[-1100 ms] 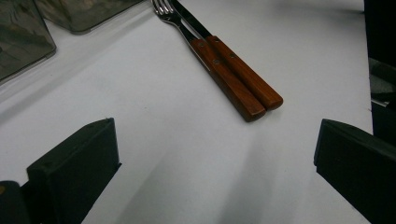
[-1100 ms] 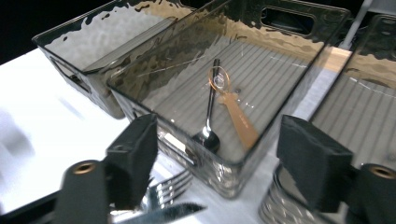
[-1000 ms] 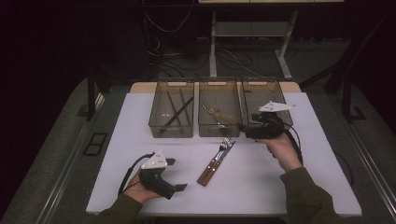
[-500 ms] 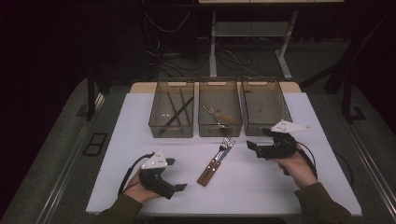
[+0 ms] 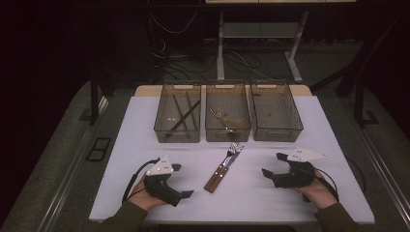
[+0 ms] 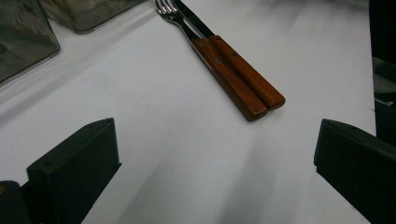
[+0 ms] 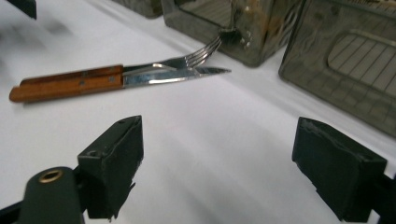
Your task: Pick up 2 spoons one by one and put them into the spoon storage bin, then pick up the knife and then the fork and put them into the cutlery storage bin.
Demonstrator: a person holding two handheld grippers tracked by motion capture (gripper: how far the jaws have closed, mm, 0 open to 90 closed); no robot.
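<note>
Cutlery is lying between our hands on the white worktop (image 5: 300, 121): fork (image 5: 231, 153) and knife (image 5: 223, 169) side by side, just near of the middle bin (image 5: 227, 133). We are holding both left tongs (image 5: 181, 183) and right tongs (image 5: 271, 165) spread, pinching nothing.

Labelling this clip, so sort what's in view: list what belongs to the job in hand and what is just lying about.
In the job:
fork and knife, side by side on the table
left tool, open
right tool, open

Lying about:
three bins
dark sticks in the left bin
cables on the floor
</note>
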